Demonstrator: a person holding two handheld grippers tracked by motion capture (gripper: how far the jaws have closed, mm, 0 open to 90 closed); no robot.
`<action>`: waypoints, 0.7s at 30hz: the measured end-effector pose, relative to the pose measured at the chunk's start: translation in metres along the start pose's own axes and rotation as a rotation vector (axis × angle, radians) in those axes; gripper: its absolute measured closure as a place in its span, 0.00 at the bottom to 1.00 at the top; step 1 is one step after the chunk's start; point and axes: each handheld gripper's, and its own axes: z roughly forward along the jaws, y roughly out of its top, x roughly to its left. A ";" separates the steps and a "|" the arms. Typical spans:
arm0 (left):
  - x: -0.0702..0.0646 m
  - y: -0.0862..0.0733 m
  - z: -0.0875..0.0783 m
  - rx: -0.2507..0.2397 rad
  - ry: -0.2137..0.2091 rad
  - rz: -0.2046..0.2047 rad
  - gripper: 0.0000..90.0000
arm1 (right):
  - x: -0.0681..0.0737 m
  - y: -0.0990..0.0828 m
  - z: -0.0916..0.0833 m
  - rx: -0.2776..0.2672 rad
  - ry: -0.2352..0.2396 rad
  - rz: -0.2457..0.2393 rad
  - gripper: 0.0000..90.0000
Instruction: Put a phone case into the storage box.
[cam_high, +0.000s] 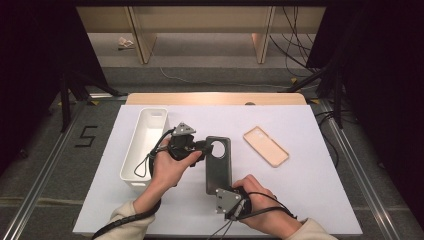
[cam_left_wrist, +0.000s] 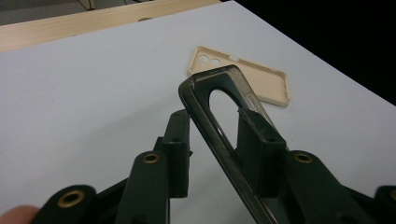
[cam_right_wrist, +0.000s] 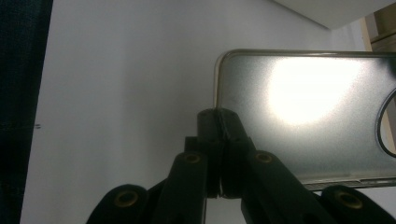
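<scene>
Dark phone case (cam_high: 218, 165) | right hand-held gripper (cam_high: 226, 192) clamps near end | left hand-held gripper (cam_high: 204, 146) straddles far end, unpressed

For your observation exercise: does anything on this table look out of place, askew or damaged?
Nothing looks damaged or spilled. The beige rubbery phone case lies askew on the white table, while the dark translucent phone case sits between both tongs.
</scene>
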 end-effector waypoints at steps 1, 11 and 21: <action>0.000 0.000 0.000 0.001 -0.001 0.000 0.73 | 0.000 0.000 0.000 -0.001 0.001 0.000 1.00; -0.006 0.002 -0.004 -0.024 -0.053 -0.021 0.79 | 0.002 0.001 0.002 0.005 0.008 -0.008 1.00; -0.017 0.005 -0.007 -0.050 -0.118 -0.028 0.87 | 0.001 -0.002 0.008 0.019 0.013 0.001 0.99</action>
